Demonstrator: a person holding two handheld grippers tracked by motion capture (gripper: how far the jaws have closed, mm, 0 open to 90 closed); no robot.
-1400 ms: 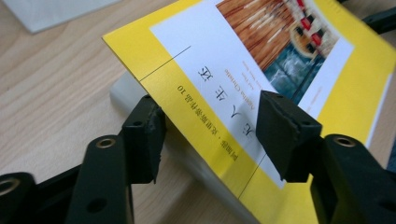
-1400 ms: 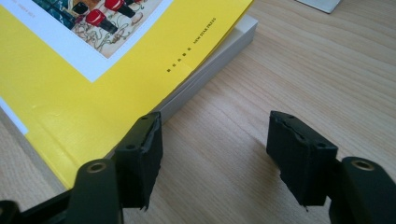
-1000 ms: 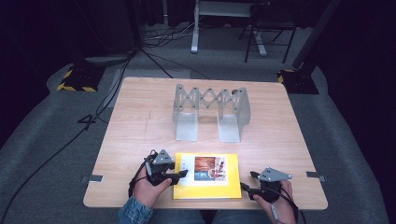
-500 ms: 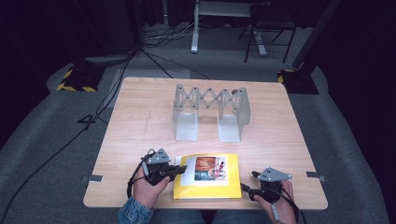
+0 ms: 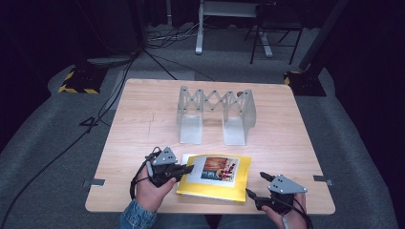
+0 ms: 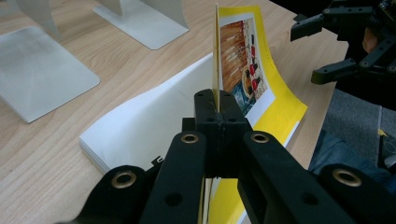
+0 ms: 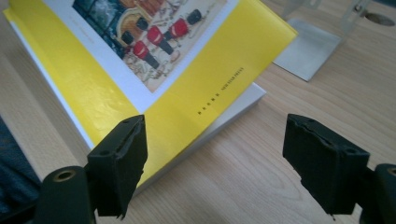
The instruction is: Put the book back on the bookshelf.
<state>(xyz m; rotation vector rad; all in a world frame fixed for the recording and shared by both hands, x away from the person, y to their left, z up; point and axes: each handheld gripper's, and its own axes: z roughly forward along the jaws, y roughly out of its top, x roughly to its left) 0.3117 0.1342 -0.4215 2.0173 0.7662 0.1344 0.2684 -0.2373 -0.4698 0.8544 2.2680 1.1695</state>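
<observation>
1. The yellow book (image 5: 215, 176) lies flat near the front edge of the wooden surface (image 5: 143, 114), between the two hands and in front of the grey folding book stand (image 5: 215, 114).

2. The step in hand looks like opening the book: the left gripper (image 6: 217, 100) has its jaws closed on the edge of the front cover (image 6: 243, 56), and in the left gripper view that cover stands lifted clear of the white pages (image 6: 154, 121) beneath.

3. The right gripper (image 7: 215, 154) waits with its jaws wide apart and nothing between them, just off the book's near right corner; in the high view it sits beside the book, not touching it.

4. Orientation: seen from above, the book's long axis runs roughly left to right across the surface, slightly skewed. The cover is raised at the left side, so I judge the spine to be on the right side, towards the open gripper.

5. The next move probably calls for swinging the pinched cover up and over towards the right while the page block stays put; the free gripper could steady the right edge so the book does not slide.

6. Risk, as a judgement: the thin cover is bowing already, so a hard pull could crease it.
</observation>
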